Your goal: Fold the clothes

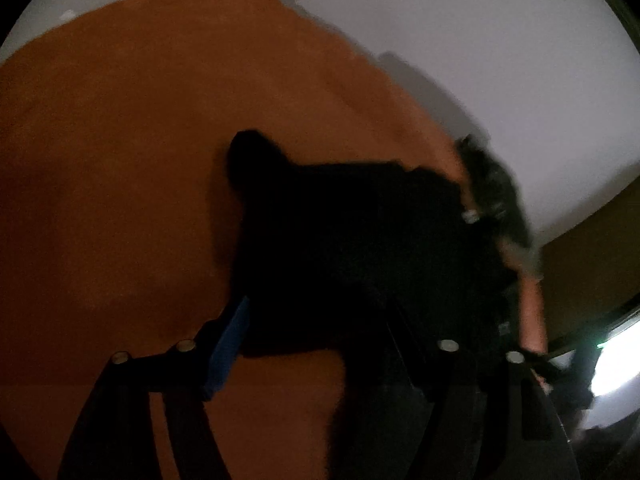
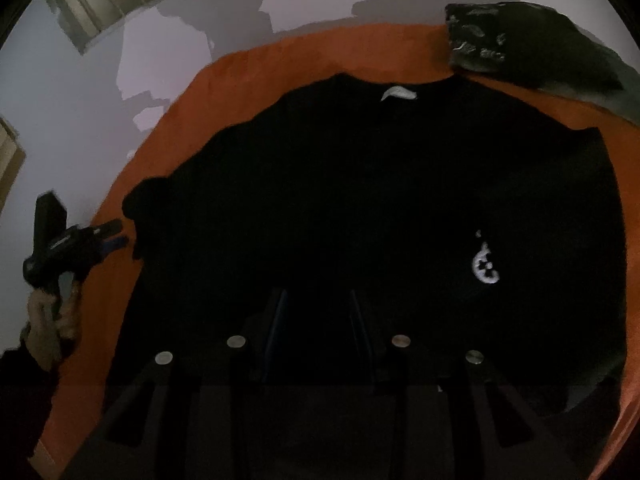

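A dim tabletop, mid-fold: nearest the lens, the right gripper (image 2: 318,336) hangs over the lower middle of one black T-shirt (image 2: 360,200), its jaws narrowly parted; whether they pinch cloth is too dark to tell. The shirt lies spread flat on an orange cloth (image 2: 168,152), neck label away from the camera. At the shirt's left sleeve, the left gripper (image 1: 312,344) has dark fabric between its jaws, though a firm grip cannot be confirmed. The sleeve fold appears to be in hand; next, that sleeve likely needs carrying inward across the body. Beyond, one folded dark garment (image 2: 528,52) waits at the far corner.
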`<state>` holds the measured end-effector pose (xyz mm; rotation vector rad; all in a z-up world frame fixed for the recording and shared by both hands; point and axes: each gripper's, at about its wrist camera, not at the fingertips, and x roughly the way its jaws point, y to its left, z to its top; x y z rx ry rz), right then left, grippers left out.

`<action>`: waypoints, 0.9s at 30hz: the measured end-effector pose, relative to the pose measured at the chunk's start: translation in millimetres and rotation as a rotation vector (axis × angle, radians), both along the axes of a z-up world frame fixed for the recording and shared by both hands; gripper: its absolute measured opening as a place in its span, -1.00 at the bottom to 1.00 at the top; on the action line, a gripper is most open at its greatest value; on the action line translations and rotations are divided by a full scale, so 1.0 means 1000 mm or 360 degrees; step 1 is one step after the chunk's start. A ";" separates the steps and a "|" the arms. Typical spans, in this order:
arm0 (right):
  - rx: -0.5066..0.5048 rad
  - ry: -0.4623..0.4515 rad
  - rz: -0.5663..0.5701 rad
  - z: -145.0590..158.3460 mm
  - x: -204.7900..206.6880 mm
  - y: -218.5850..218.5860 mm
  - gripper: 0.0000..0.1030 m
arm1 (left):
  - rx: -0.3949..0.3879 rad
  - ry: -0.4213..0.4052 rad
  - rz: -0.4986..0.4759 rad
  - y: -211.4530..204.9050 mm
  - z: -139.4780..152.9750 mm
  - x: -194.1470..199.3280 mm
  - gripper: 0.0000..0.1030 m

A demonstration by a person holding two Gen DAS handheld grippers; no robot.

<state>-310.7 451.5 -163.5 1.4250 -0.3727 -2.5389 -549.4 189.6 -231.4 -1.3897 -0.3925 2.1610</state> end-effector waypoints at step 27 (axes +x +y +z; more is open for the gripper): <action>-0.0075 -0.0149 0.0037 -0.031 -0.014 -0.023 -0.41 | 0.0230 -0.0042 0.0253 -0.017 -0.015 0.018 -0.89</action>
